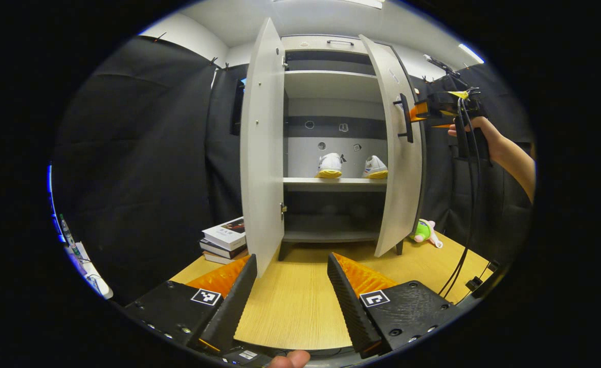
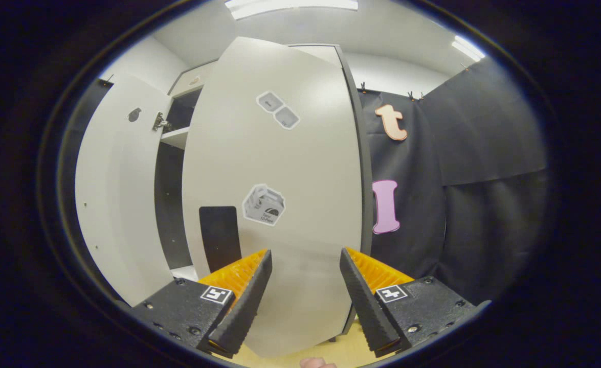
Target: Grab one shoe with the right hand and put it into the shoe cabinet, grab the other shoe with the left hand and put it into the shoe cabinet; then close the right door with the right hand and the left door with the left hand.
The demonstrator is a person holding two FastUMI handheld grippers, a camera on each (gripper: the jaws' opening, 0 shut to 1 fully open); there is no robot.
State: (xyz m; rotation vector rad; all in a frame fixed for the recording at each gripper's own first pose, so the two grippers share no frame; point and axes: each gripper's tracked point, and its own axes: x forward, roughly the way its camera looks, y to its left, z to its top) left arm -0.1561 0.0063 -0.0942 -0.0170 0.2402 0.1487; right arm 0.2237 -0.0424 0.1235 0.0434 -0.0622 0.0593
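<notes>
Shoes: two white shoes with yellow soles, left shoe (image 1: 329,166) and right shoe (image 1: 375,167), standing side by side and slightly apart on the middle shelf (image 1: 335,183) of the shoe cabinet (image 1: 331,82), near the centre of the left gripper view.
Cabinet: tall, flat pale-grey panels, matte; dark recesses between shelves; stands on the desk (image 1: 300,301).
Left door (image 1: 262,148): swung open, smooth slab seen almost edge-on, at 10 o'clock from the shoes.
Right door (image 1: 395,153): open, partly angled inward; dark bar handle (image 1: 405,118) on its outer face. In the right gripper view its broad smooth face (image 2: 280,204) carries small stickers and a dark rectangular patch.
Desk: light wood-grain top.
Left tongs (image 1: 290,296): spread, nothing between them; ribbed inner faces; at 6 o'clock, low over the desk in front of the cabinet.
Right tongs (image 2: 304,301): spread, empty, close to the right door's face. From the left gripper view they sit at 2 o'clock (image 1: 417,113), just beside the handle, held by a hand (image 1: 476,134); contact cannot be told.
Other: stack of books (image 1: 224,240) at 8 o'clock from the cabinet foot; soft plush toy (image 1: 424,231) at 4 o'clock.
</notes>
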